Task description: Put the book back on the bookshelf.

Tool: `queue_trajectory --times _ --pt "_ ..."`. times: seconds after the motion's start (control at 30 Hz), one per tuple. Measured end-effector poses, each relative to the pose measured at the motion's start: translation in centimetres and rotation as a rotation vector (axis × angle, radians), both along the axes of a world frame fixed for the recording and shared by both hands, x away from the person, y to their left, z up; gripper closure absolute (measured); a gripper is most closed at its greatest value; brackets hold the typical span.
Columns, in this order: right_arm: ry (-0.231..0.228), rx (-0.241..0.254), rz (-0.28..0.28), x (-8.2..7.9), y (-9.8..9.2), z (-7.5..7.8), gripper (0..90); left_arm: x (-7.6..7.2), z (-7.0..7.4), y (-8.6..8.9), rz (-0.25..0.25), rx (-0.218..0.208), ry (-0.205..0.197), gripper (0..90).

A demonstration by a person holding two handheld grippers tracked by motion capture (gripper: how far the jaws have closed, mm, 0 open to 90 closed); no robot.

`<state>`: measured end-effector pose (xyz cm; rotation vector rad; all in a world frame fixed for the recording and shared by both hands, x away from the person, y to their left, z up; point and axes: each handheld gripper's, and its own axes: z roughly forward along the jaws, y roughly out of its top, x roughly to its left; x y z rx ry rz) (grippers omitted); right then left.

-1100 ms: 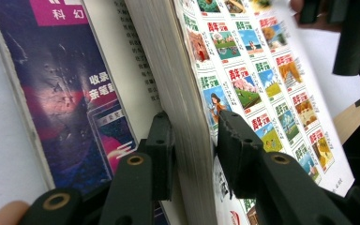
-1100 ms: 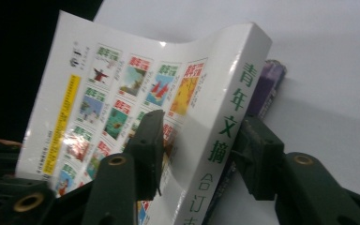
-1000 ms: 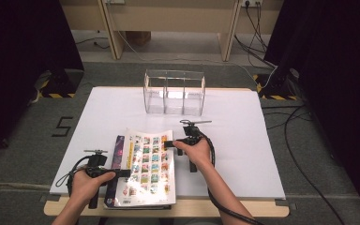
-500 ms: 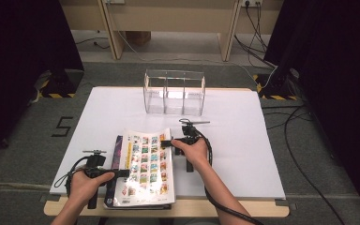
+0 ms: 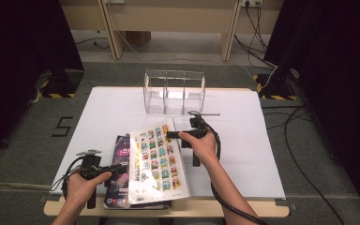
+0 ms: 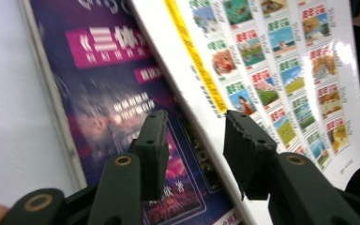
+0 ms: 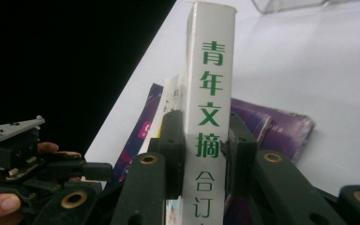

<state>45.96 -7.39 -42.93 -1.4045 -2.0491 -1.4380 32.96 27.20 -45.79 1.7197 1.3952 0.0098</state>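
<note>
Grey carpet floor [image 5: 37, 154], wooden desk legs [image 5: 112, 28], black curtains [image 5: 23, 42], cables [image 5: 304, 154].

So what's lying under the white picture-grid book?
A purple-covered book lies beneath the white book, whose spine edge the right hand-held gripper has clamped. Only the purple book's left strip shows; the rest is covered.

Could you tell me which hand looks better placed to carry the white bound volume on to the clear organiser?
Right, I'd say. The right gripper has just closed onto the white bound volume at its spine, tilting it up; the left gripper stands open over the purple magazine.
</note>
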Motion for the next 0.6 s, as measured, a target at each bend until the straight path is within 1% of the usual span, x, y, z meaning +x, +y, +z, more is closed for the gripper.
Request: queue_trajectory --times 0.03,0.07,0.1,0.17,0.2,0.3,0.33,0.37,0.4,0.43,0.47,0.5,0.53,0.57,0.6 --pt "0.0 0.0 0.0 0.0 0.0 0.0 73.5 0.0 0.0 0.0 0.0 0.0 0.0 57.3" --pt "-0.02 -0.016 -0.007 -0.1 -0.4 0.7 73.6 0.1 0.2 -0.1 0.004 0.015 -0.014 56.0" --pt "-0.02 -0.016 -0.007 -0.1 -0.4 0.7 73.6 0.1 0.2 -0.1 0.004 0.015 -0.014 55.1" --pt "-0.04 -0.029 -0.015 -0.2 -0.8 1.2 73.8 0.1 0.2 -0.3 0.005 0.009 -0.02 54.2" --pt "-0.051 -0.034 -0.024 -0.4 -1.1 1.5 73.8 0.1 0.1 -0.5 0.006 0.013 -0.024 53.7" --pt "-0.062 -0.04 -0.037 -0.5 -1.3 1.9 73.9 0.2 0.1 -0.6 0.006 0.014 -0.022 53.3" --pt "-0.081 -0.05 -0.042 -0.6 -1.6 2.3 73.9 0.2 0.0 -0.7 0.002 0.018 -0.019 52.9" --pt "-0.081 -0.05 -0.042 -0.6 -1.6 2.3 73.9 0.2 0.0 -0.7 0.002 0.018 -0.019 52.9" --pt "-0.104 -0.052 -0.052 -0.8 -1.8 2.9 74.0 0.2 0.0 -0.8 0.002 0.022 -0.023 52.8" --pt "-0.104 -0.052 -0.052 -0.8 -1.8 2.9 74.0 0.2 0.0 -0.8 0.002 0.022 -0.023 52.7" --pt "-0.112 -0.053 -0.059 -0.9 -1.9 3.2 74.0 0.2 0.0 -0.8 0.003 0.023 -0.024 52.7" --pt "-0.127 -0.058 -0.067 -0.9 -2.0 3.5 74.0 0.2 0.0 -0.8 0.001 0.023 -0.024 52.6" --pt "-0.163 -0.069 -0.08 -1.1 -2.3 4.3 74.0 0.2 0.0 -0.8 0.007 0.025 -0.026 52.4" --pt "-0.163 -0.069 -0.08 -1.1 -2.3 4.3 74.0 0.2 0.0 -0.8 0.007 0.025 -0.026 52.2" --pt "-0.196 -0.083 -0.103 -1.3 -2.6 5.1 74.1 0.2 0.1 -0.8 0.007 0.023 -0.026 52.1"
